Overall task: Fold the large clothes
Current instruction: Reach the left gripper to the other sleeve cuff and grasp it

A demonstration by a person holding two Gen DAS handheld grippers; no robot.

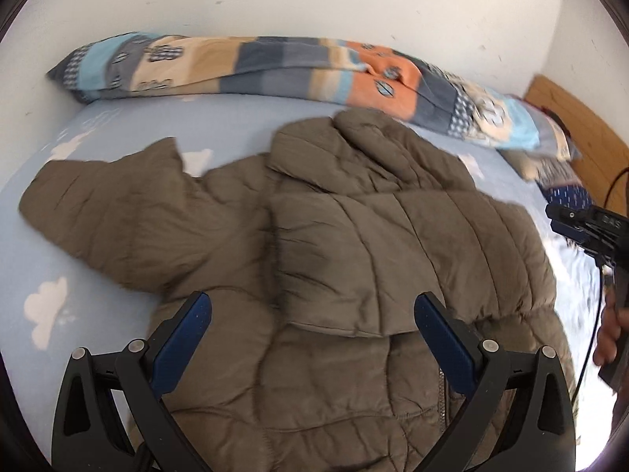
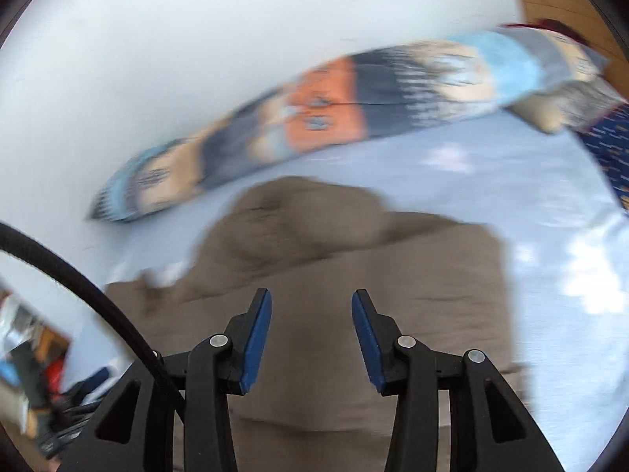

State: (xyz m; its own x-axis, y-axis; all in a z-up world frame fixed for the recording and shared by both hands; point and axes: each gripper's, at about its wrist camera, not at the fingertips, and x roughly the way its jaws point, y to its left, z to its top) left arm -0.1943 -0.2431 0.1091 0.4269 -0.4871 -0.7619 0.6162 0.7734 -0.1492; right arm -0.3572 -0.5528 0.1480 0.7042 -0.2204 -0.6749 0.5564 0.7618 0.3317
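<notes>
A brown quilted jacket [image 1: 354, 236] lies flat on the light blue bed sheet [image 1: 23, 267]. One sleeve is folded across its body and the other sleeve [image 1: 110, 212] stretches out to the left. My left gripper [image 1: 314, 310] hovers over the jacket's lower part, open, with nothing between its blue pads [image 1: 188, 338]. In the left wrist view my right gripper [image 1: 582, 228] shows at the right edge beside the jacket, held by a hand [image 1: 609, 330]. The right wrist view is blurred: my right gripper [image 2: 311, 299] stands open above the jacket [image 2: 354, 275], with only fabric seen below the gap.
A long patchwork bolster [image 1: 275, 67] lies along the white wall at the back of the bed. A wooden headboard [image 1: 578, 133] and a dark blue pillow [image 1: 566, 192] are at the right. A black cable [image 2: 78, 283] crosses the right wrist view's left side.
</notes>
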